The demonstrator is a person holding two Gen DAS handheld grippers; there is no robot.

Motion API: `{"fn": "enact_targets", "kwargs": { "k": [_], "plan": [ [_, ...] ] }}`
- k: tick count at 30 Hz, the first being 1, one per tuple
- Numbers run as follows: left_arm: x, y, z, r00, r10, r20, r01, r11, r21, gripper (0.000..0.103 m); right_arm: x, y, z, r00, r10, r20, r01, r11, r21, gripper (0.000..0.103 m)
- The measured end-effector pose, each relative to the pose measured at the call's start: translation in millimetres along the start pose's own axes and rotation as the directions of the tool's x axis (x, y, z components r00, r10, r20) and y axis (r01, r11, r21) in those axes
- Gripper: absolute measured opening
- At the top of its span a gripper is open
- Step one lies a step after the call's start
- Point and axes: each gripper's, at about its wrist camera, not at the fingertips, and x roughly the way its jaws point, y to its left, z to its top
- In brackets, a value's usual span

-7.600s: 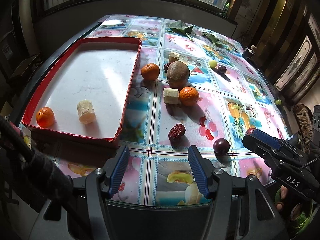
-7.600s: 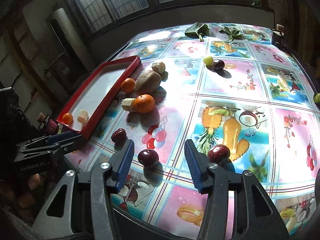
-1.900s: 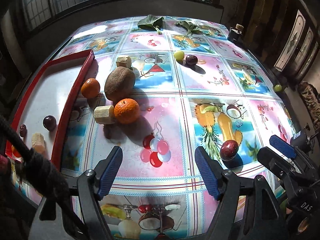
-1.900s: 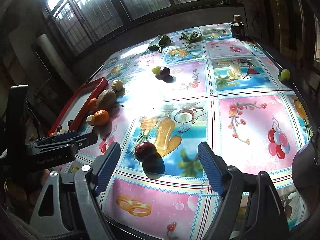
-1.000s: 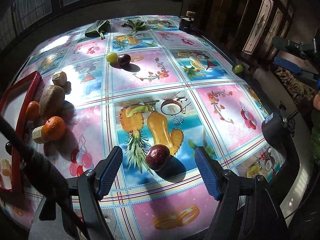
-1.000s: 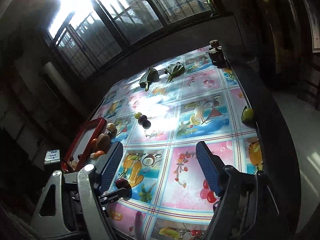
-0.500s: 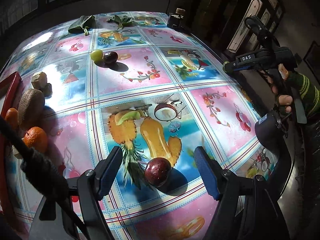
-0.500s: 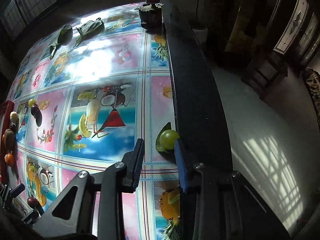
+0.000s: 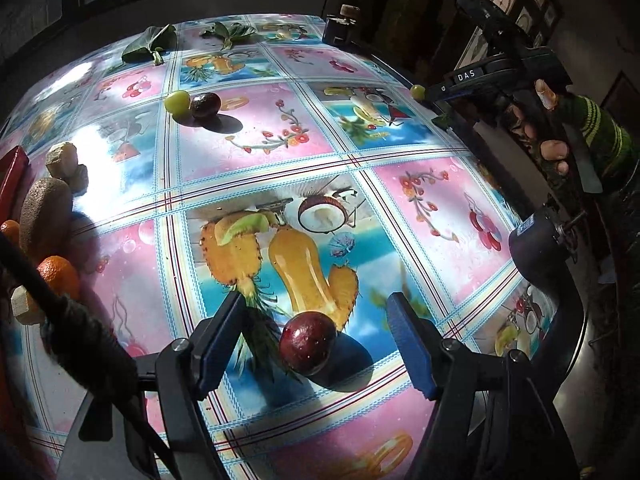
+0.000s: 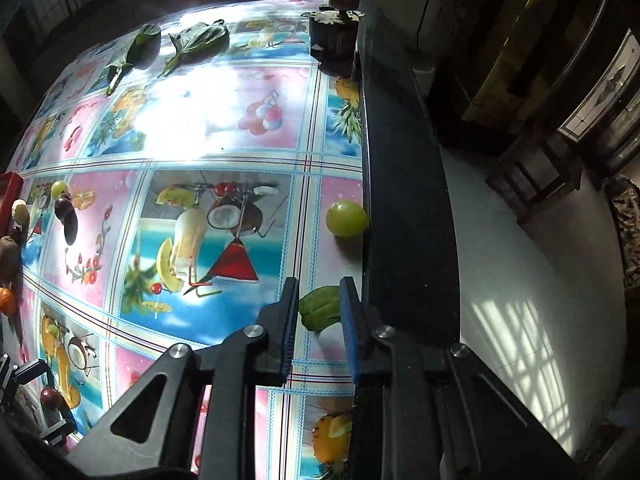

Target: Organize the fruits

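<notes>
Counter point(image 9: 280, 140): covered with a glossy cloth printed with fruit pictures.

Left gripper point(image 9: 316, 334): jaws wide apart, angled down over a dark red plum point(image 9: 307, 342) that lies on the cloth between them, untouched by either pad.

Right gripper point(image 10: 320, 312): jaws drawn together, having just been closing; a green leaf point(image 10: 320, 307) sits between them at the counter's dark edge. Whether the pads press on the leaf cannot be told.

Green grape point(image 10: 346, 218): on the cloth just beyond the leaf, beside the same edge, clear of the jaws.

Second grape point(image 9: 177, 101) and dark plum point(image 9: 205, 105): side by side, touching, farther back.

Kiwi point(image 9: 45, 216), oranges point(image 9: 60, 276), pale chunks point(image 9: 62, 156): clustered at left beside the red tray point(image 9: 14, 176).
</notes>
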Motion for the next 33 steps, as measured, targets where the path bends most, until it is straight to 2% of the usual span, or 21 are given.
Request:
{"fn": "enact_targets", "kwargs": {
  "k": [2, 4, 6, 9, 15, 17, 18, 19, 22, 25, 27, 29, 33],
  "plan": [
    [0.3, -0.7, 0.0, 1.000, 0.005, -0.001, -0.005, 1.000, 0.005, 0.072, 4.4, 3.0, 12.7, 0.999, -0.034, 0.013, 0.035, 0.999, -0.041, 0.029],
    [0.1, 0.1, 0.1, 1.000, 0.001, -0.001, -0.001, 1.000, 0.002, 0.072, 10.5, 2.7, 22.8, 0.998, -0.045, 0.032, 0.047, 0.997, -0.059, 0.040],
    [-0.3, 0.6, 0.1, 1.000, -0.002, 0.001, 0.002, 1.000, -0.001, 0.073, 17.3, -0.7, 29.6, 0.998, -0.048, 0.044, 0.050, 0.997, -0.060, 0.042],
    [0.3, -0.2, 0.2, 1.000, 0.005, 0.000, -0.005, 1.000, 0.004, 0.073, 25.5, -6.2, 35.0, 0.998, -0.020, 0.059, 0.024, 0.998, -0.060, 0.042],
    [0.5, -0.5, 0.2, 1.000, 0.005, 0.001, -0.005, 1.000, 0.002, 0.073, 35.6, -2.1, 32.4, 0.995, -0.069, 0.076, 0.076, 0.993, -0.092, 0.042],
    [0.7, -1.0, 0.2, 1.000, 0.006, 0.001, -0.006, 1.000, 0.003, 0.073, 33.7, 1.0, 28.2, 0.993, -0.073, 0.088, 0.083, 0.990, -0.115, 0.038],
    [0.7, -1.1, 0.2, 1.000, 0.007, 0.001, -0.007, 1.000, 0.004, 0.072, 33.0, 2.9, 26.3, 0.992, -0.081, 0.095, 0.093, 0.987, -0.131, 0.029],
    [0.8, -1.1, 0.3, 1.000, 0.009, 0.000, -0.009, 1.000, 0.005, 0.072, 33.1, 3.2, 24.7, 0.993, -0.072, 0.092, 0.084, 0.987, -0.139, 0.026],
    [0.4, -1.3, -0.3, 1.000, 0.021, 0.001, -0.021, 1.000, 0.010, 0.069, 29.2, 1.8, 20.9, 0.995, -0.056, 0.082, 0.066, 0.989, -0.135, 0.026],
    [-0.7, -0.9, -1.6, 0.999, 0.040, 0.006, -0.040, 0.999, 0.016, 0.058, 4.7, 5.4, 13.9, 0.995, -0.015, 0.095, 0.029, 0.990, -0.140, 0.026],
    [-1.6, -1.0, -2.5, 0.999, 0.040, 0.010, -0.040, 0.999, 0.027, 0.036, -24.8, 11.6, 6.8, 0.992, 0.007, 0.126, 0.013, 0.987, -0.159, 0.026],
    [-1.6, -0.3, -3.1, 0.999, 0.036, 0.008, -0.036, 0.999, 0.034, 0.025, -61.1, 16.9, -2.7, 0.986, 0.053, 0.159, -0.027, 0.986, -0.164, 0.026],
    [-5.0, 5.4, -4.9, 1.000, -0.001, 0.007, 0.000, 1.000, 0.029, 0.024, -133.1, 32.3, -31.6, 0.960, 0.196, 0.202, -0.164, 0.973, -0.164, 0.026]
  ]
}}
